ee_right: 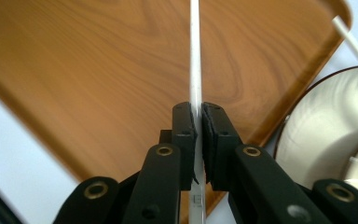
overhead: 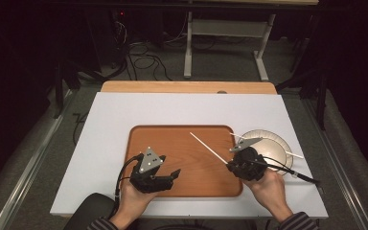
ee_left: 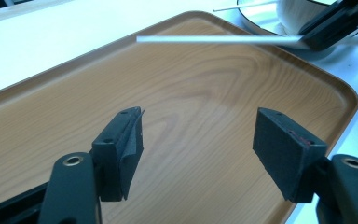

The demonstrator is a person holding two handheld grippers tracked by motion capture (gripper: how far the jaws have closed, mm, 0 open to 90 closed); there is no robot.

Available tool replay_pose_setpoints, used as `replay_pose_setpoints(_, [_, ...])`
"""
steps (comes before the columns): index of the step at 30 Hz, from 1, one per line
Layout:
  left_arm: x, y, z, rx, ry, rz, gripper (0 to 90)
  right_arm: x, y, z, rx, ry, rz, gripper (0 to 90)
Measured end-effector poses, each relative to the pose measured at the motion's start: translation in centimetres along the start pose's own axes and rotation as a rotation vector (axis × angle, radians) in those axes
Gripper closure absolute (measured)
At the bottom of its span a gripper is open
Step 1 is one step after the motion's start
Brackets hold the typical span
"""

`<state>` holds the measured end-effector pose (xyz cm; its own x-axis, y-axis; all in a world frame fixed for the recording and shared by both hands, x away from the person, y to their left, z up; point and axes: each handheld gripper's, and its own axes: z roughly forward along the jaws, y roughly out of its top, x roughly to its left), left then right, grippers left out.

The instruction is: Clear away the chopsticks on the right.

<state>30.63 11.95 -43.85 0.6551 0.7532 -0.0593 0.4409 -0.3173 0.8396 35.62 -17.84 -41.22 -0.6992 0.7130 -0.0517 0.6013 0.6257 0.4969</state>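
The bench (overhead: 105,158) carries a white board, with a strip of pale wood showing at its far edge; beyond it lie a grey floor with loose cables and the legs of a white frame, the rest of the room dark. On the board a wooden tray (overhead: 182,143) sits below both sets of jaws, its grain plain and its raised rim rounded at the corners. A pale plate (overhead: 273,143) rests just beside the tray's right rim, a second white stick (overhead: 294,155) lying across it.

The left gripper (overhead: 172,175) is held low over the tray's near left part, pointing across the tray toward the right; its jaws stand wide apart with nothing but tray wood between them. Ahead of them the tray is bare as far as its far rim.

The right gripper (overhead: 230,165) hangs over the tray's near right corner, the hand behind it coming in from the near edge of the bench. Its jaws are pinched narrow on a thin white stick (overhead: 208,148), which runs straight out ahead of them, slanting over the tray's middle, while a short end sticks out behind the pads. The stick is off the wood, and the plate's rim lies just to the right of these jaws.
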Motion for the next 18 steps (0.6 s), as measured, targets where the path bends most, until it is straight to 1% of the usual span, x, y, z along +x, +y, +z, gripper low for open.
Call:
replay_pose_setpoints(2, [0.0,0.0,0.0,-0.001,0.0,-0.002,33.6,-0.2,0.1,1.0,0.017,0.001,0.009,86.0])
replay_pose_setpoints(3, [0.1,0.0,-0.1,-0.002,0.0,-0.002,33.6,-0.4,0.0,1.9,0.026,0.007,0.027,86.0])
replay_pose_setpoints(4, [0.1,0.0,-0.1,-0.003,-0.001,0.0,33.6,-0.4,0.0,1.9,0.026,0.007,0.027,86.0])
replay_pose_setpoints(5, [0.1,0.0,-0.1,-0.006,-0.001,0.001,33.4,-0.7,-0.1,2.5,0.04,0.008,0.046,86.0])
replay_pose_setpoints(6, [0.1,0.0,-0.1,-0.006,-0.001,0.001,33.3,-0.7,-0.1,2.5,0.04,0.008,0.046,86.0])
replay_pose_setpoints(7, [0.0,-0.1,-0.1,-0.007,-0.001,0.003,33.3,-0.9,-0.2,2.8,0.042,0.012,0.057,86.0])
replay_pose_setpoints(12, [-0.1,-0.1,-0.1,-0.007,0.002,0.002,33.3,-1.0,-0.2,3.4,0.044,0.021,0.066,85.8])
replay_pose_setpoints(18, [-0.1,-0.2,-0.3,-0.007,0.009,0.004,33.3,-0.7,-0.1,4.6,0.078,0.031,0.058,85.0])
